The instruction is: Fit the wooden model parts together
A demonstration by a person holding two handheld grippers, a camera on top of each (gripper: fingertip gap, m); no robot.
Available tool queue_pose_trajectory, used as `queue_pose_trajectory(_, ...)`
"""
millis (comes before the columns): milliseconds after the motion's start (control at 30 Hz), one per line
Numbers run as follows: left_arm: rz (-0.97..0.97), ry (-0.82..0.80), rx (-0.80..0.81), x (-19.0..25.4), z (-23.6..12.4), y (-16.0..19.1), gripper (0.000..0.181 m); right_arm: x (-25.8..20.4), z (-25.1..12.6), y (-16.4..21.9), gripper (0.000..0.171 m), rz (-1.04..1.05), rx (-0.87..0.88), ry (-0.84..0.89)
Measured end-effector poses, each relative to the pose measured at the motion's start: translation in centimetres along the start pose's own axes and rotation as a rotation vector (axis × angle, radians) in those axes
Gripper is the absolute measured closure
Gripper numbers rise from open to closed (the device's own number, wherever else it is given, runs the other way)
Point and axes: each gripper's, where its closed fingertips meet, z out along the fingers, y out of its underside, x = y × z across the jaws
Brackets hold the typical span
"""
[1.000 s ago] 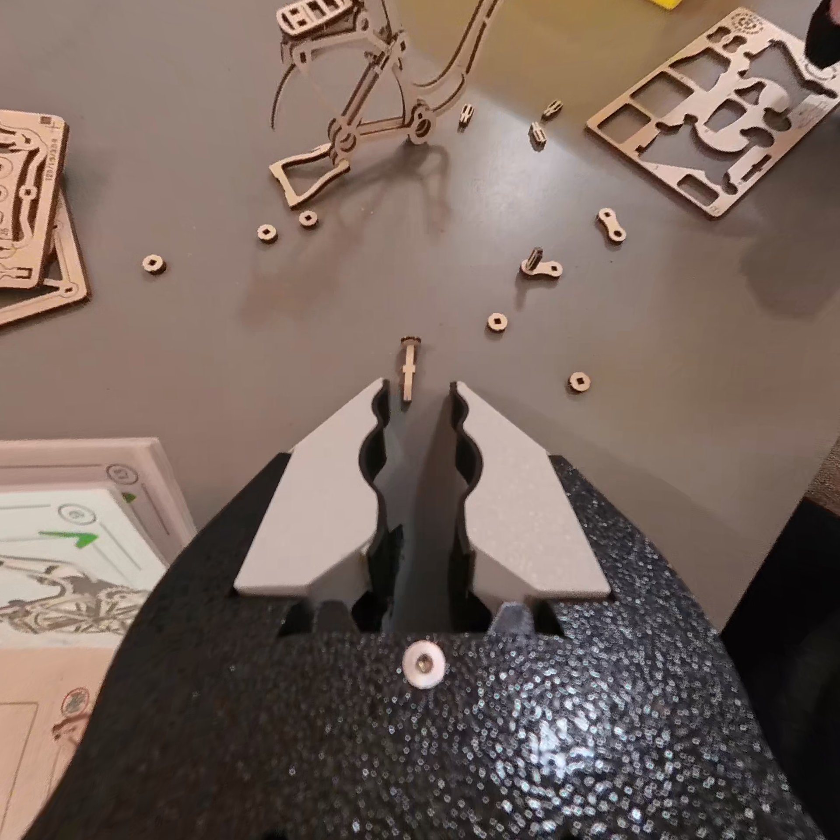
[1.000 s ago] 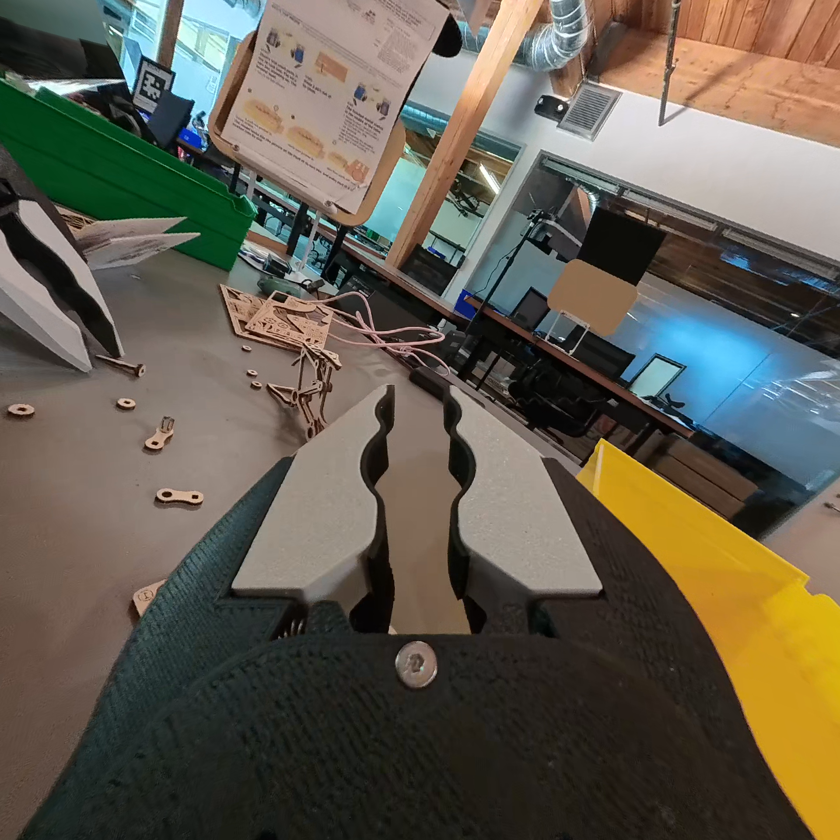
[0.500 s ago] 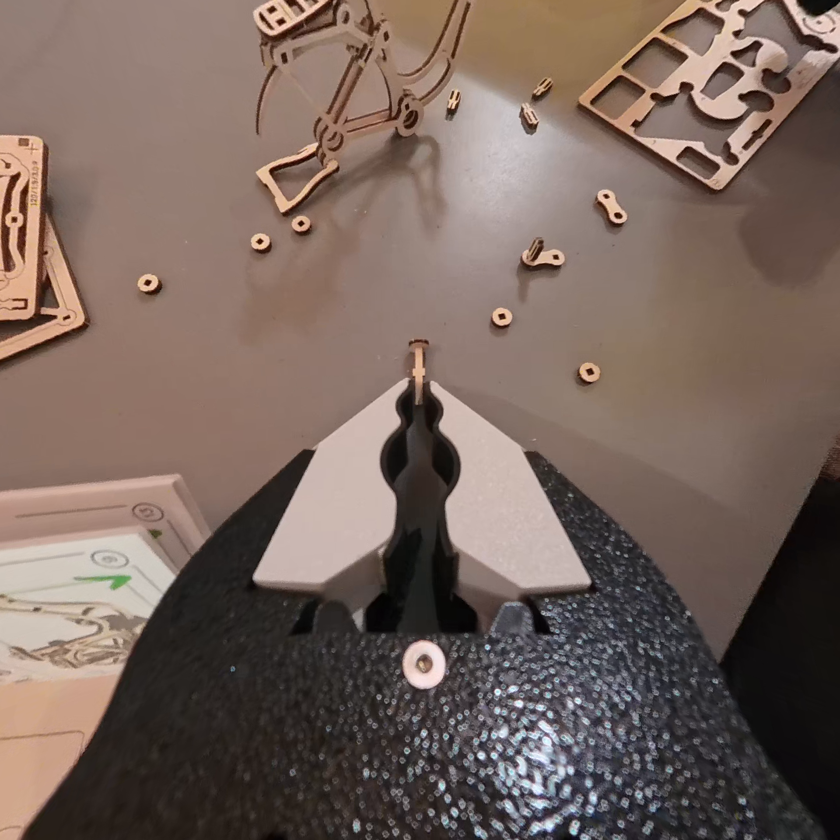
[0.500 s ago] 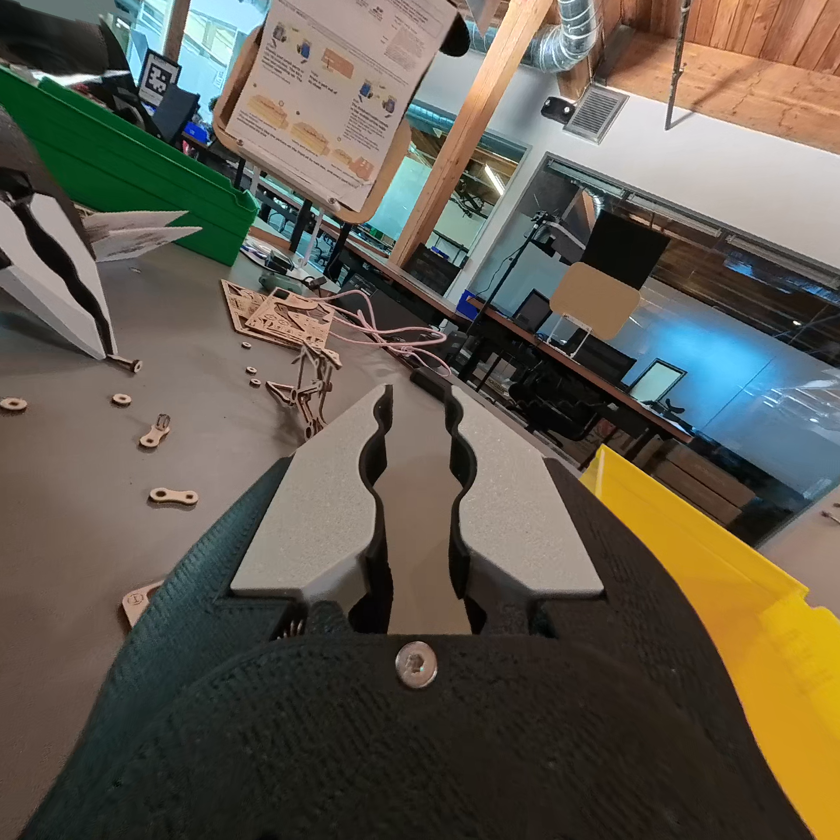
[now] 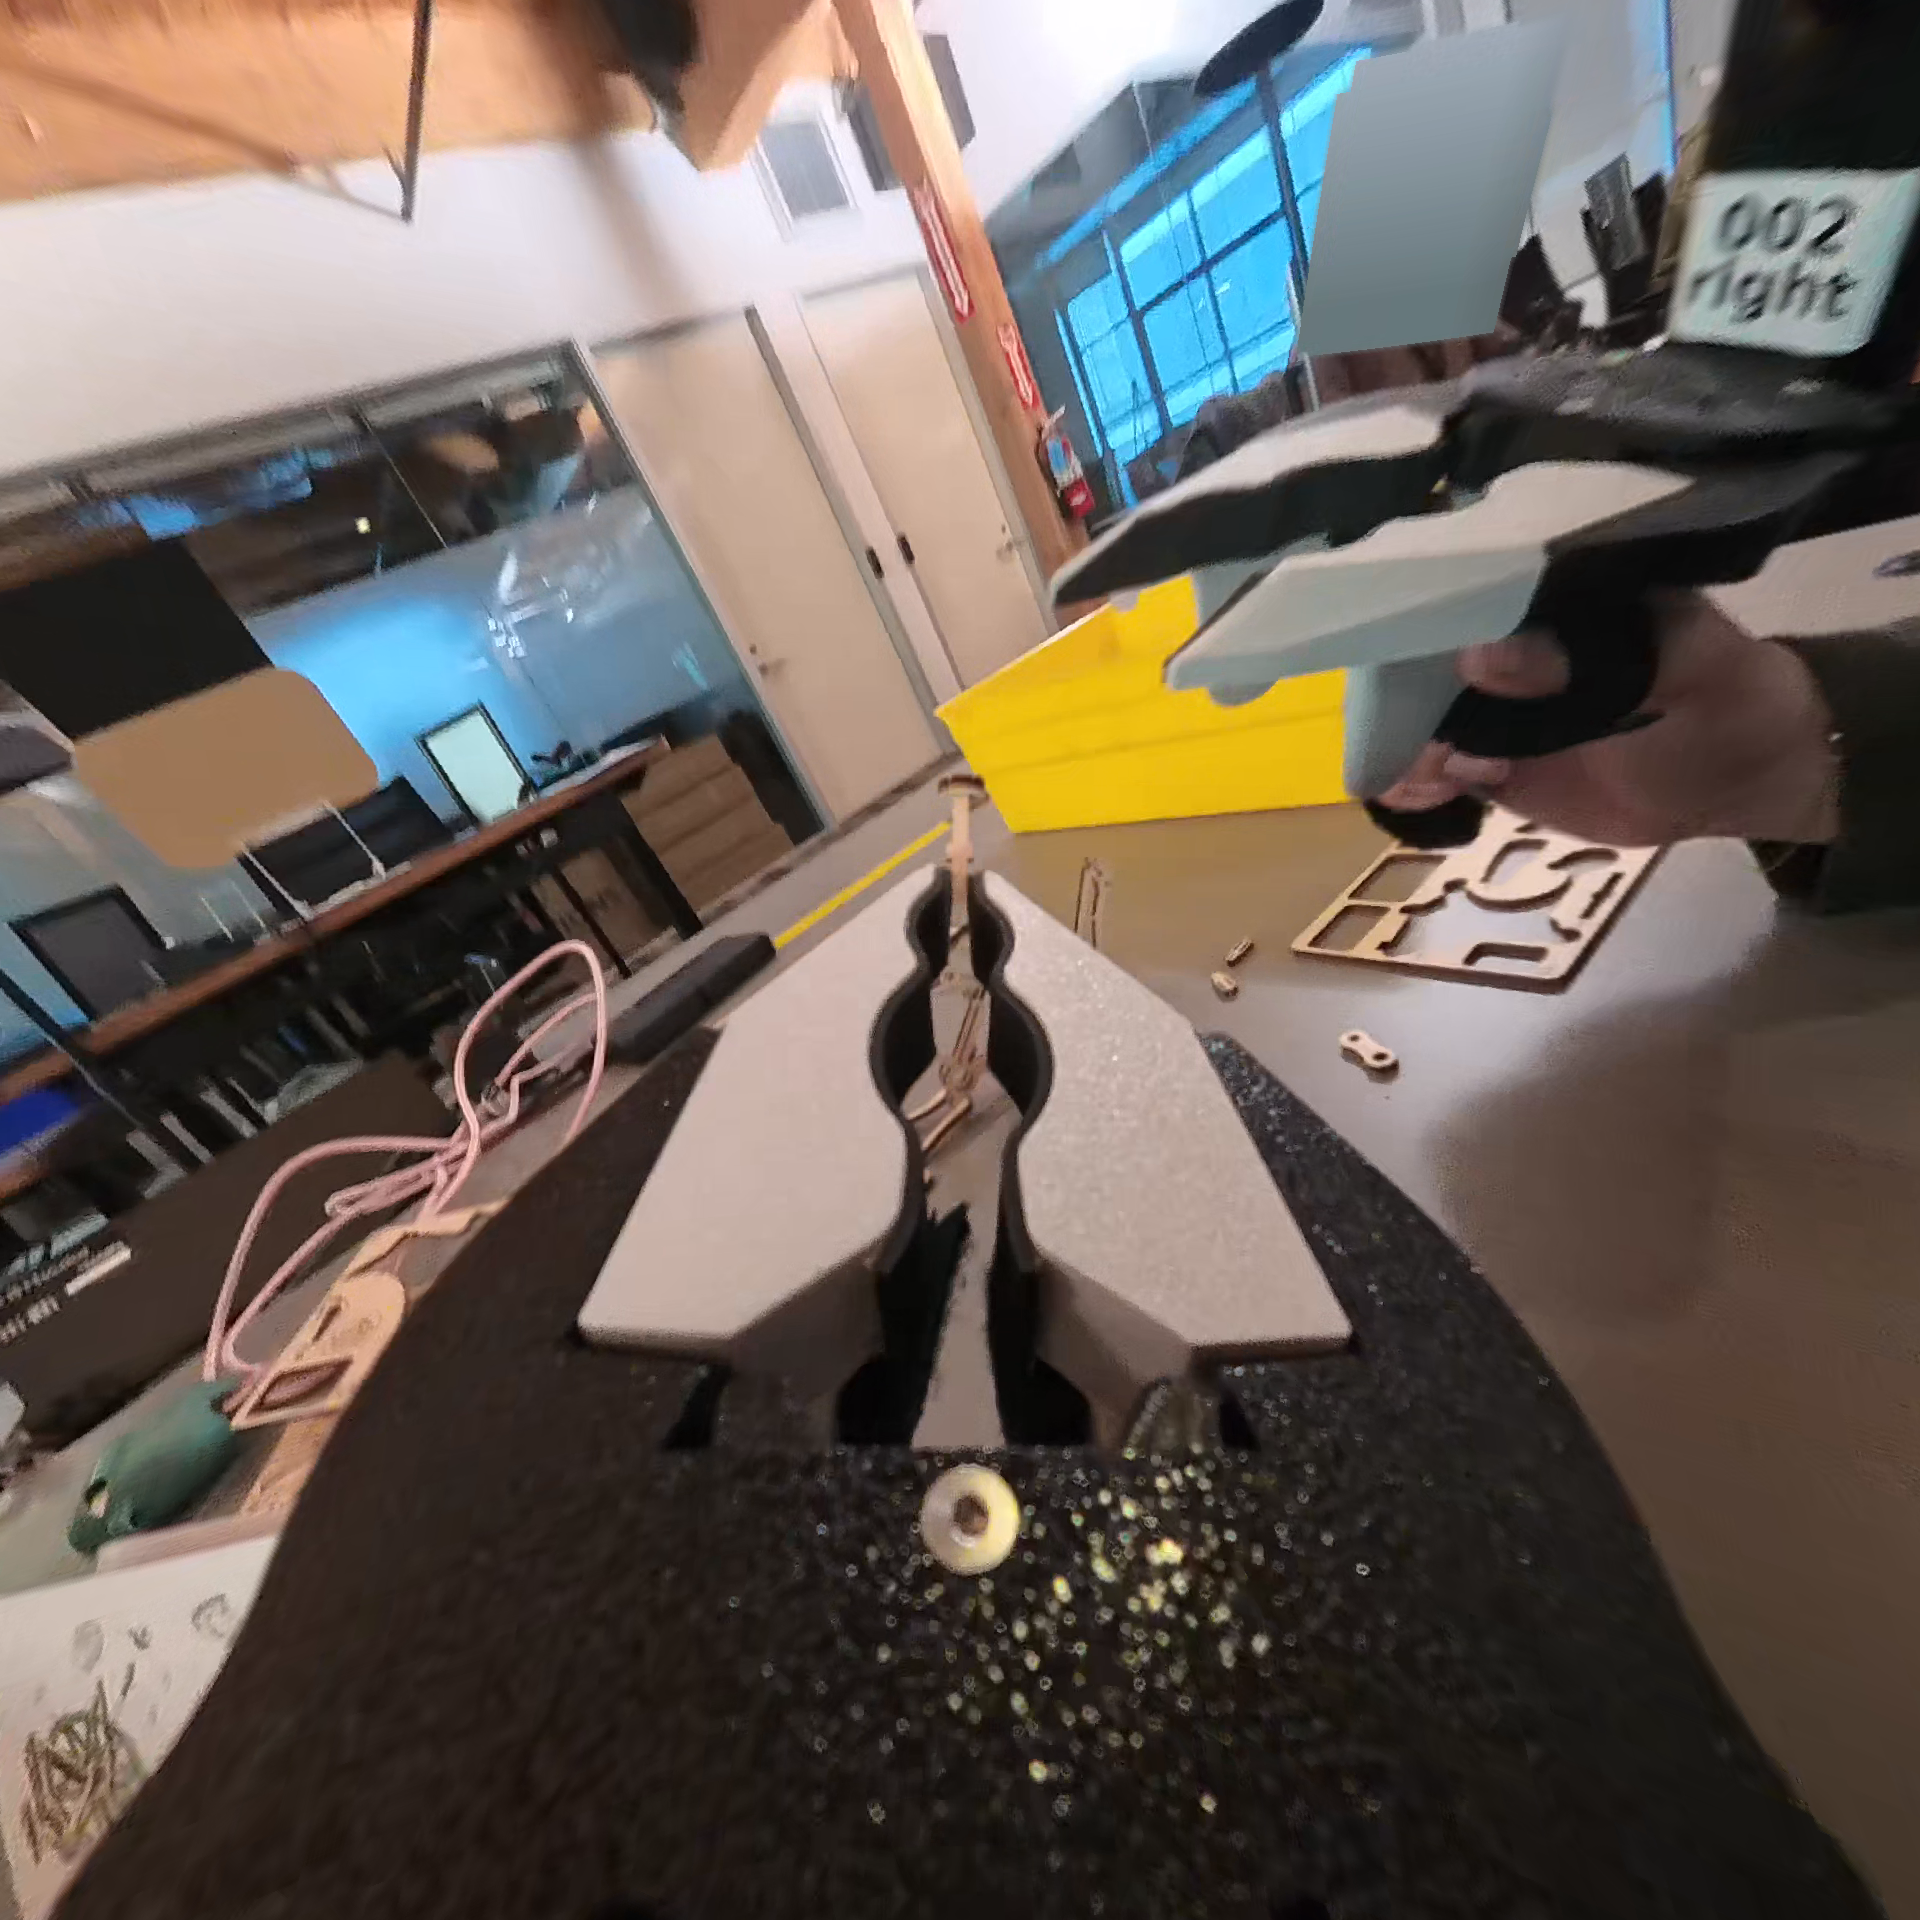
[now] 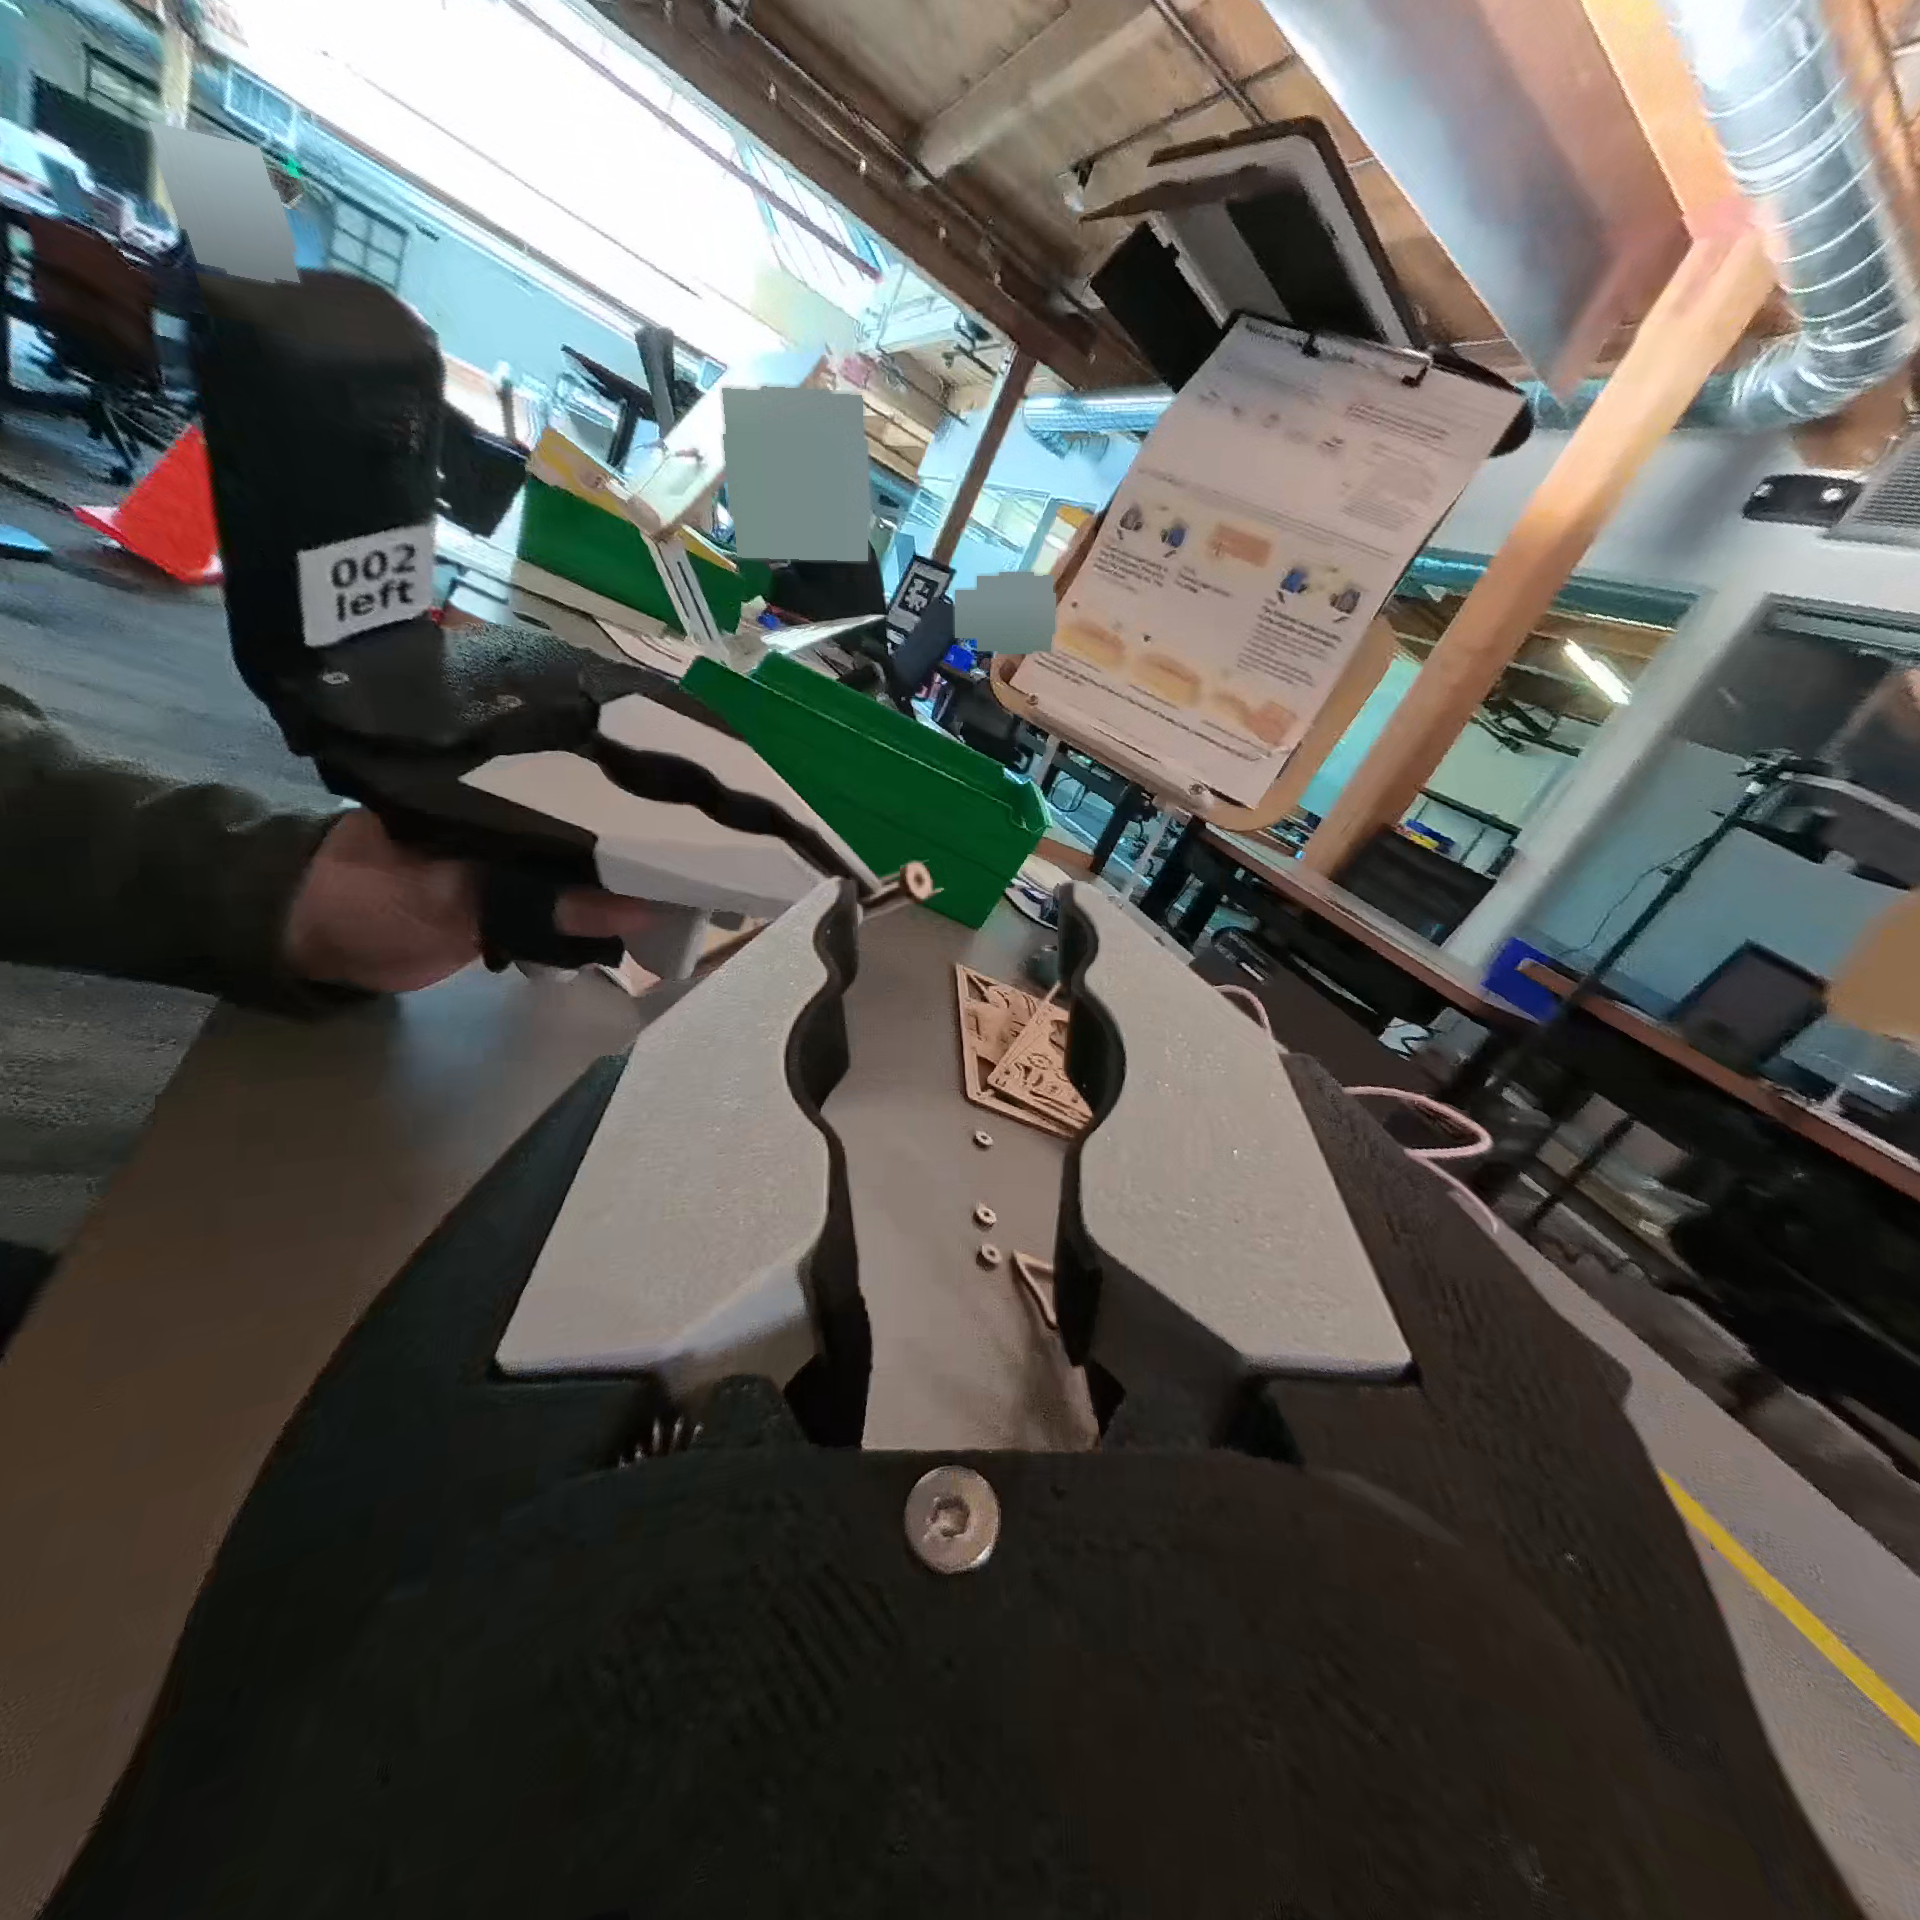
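My left gripper [image 5: 958, 883] is shut on a small wooden pin [image 5: 960, 821] that sticks out past its tips, held in the air above the grey table [image 5: 1558, 1195]. In the right wrist view the left gripper [image 6: 857, 881] holds the pin [image 6: 912, 883] just beyond my right gripper's left fingertip. My right gripper [image 6: 961, 914] is open and empty. It also shows in the left wrist view [image 5: 1122, 634], raised at the upper right and pointing left. A partly built wooden frame [image 5: 951, 1081] shows through the left jaws.
A punched-out wooden sheet [image 5: 1475, 914] and loose links [image 5: 1366, 1051] lie on the right of the table. More sheets [image 6: 1023, 1049] and washers [image 6: 982, 1210] lie ahead of the right gripper. A yellow bin [image 5: 1143, 727], green bin [image 6: 883, 769], pink cable [image 5: 468, 1091] and clipboard [image 6: 1247, 582] stand around. My hands' fingertips stand some 6 centimeters from each other.
My left gripper shut on the pin lying on the table, then lifted it and tilted up level. My right gripper rose and turned to face the left one.
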Motion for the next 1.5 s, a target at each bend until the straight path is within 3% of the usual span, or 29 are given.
queue_pose_trajectory(267, 0.002, 0.059, 0.051, 1.0, 0.1, -0.4, 0.181, -1.1, 0.0, 1.3, 0.133, -0.259, -0.051, 0.063)
queue_pose_trajectory(400, -0.086, 0.098, 0.068, 1.0, -0.1, -0.5, 0.181, -1.7, 0.4, 1.8, 0.124, -0.346, -0.077, 0.077)
queue_pose_trajectory(700, -0.744, 0.323, 0.048, 1.6, 1.0, -0.9, 0.181, -2.4, 0.9, 2.4, 0.112, -0.517, -0.122, 0.119)
queue_pose_trajectory(1033, -1.1, 0.491, 0.031, 2.9, 2.0, -0.5, 0.18, -1.7, 1.1, 3.9, 0.124, -0.545, -0.213, 0.151)
queue_pose_trajectory(1167, -1.152, 0.505, 0.005, 3.2, 2.2, 0.7, 0.18, -0.9, 0.8, 4.4, 0.146, -0.531, -0.236, 0.175)
queue_pose_trajectory(1300, -1.202, 0.531, -0.001, 3.3, 2.2, 1.0, 0.18, -1.1, 0.8, 4.6, 0.139, -0.492, -0.226, 0.141)
queue_pose_trajectory(1500, -1.238, 0.579, -0.021, 3.7, 2.3, 1.1, 0.18, -1.2, 0.7, 4.9, 0.144, -0.487, -0.235, 0.126)
